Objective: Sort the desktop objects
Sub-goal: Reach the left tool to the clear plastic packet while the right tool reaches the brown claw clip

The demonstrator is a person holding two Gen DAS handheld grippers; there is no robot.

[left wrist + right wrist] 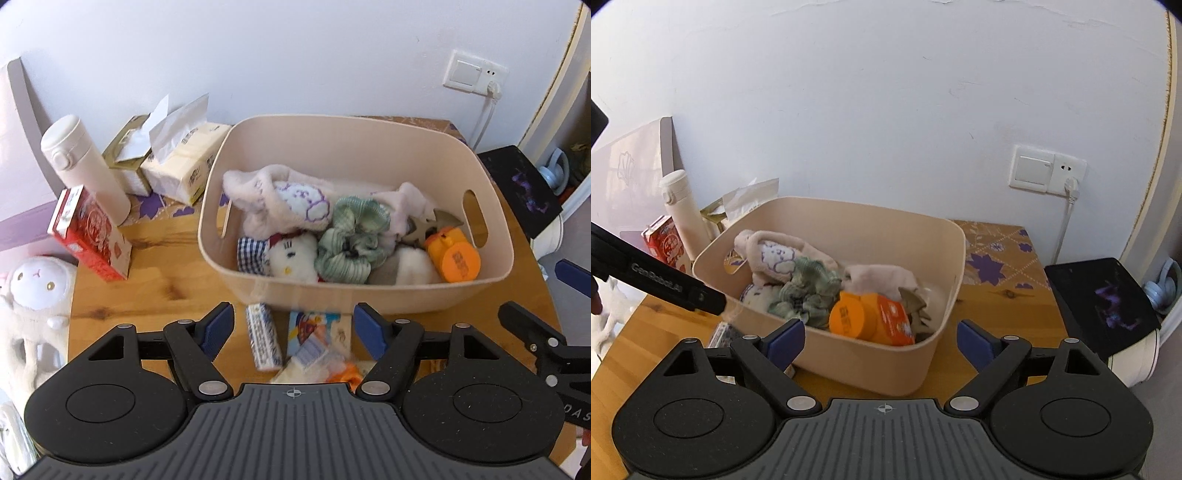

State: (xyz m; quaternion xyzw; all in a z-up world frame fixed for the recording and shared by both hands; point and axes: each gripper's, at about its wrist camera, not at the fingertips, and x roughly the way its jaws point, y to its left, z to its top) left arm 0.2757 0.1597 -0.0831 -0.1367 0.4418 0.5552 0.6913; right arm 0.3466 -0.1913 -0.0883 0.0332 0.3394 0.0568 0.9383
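Both tongs gape empty; the blue-white box (264,336) lies just under the left tongs (293,334), long axis pointing away toward the beige bin (354,291)

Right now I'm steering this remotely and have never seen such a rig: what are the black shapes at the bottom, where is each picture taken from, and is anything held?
Each picture comes from a camera on a hand-held gripper, looking forward along its two blue-padded fingers. The black shapes are the grippers' own bodies. The left gripper and the right gripper both stand open and hold nothing.

On the wooden table sits a beige bin with plush toys, green scrunchies and an orange bottle inside. Still loose in front of the bin lie a small blue-and-white box and some packets. To the bin's left stand a white flask, tissue packs and a red carton.
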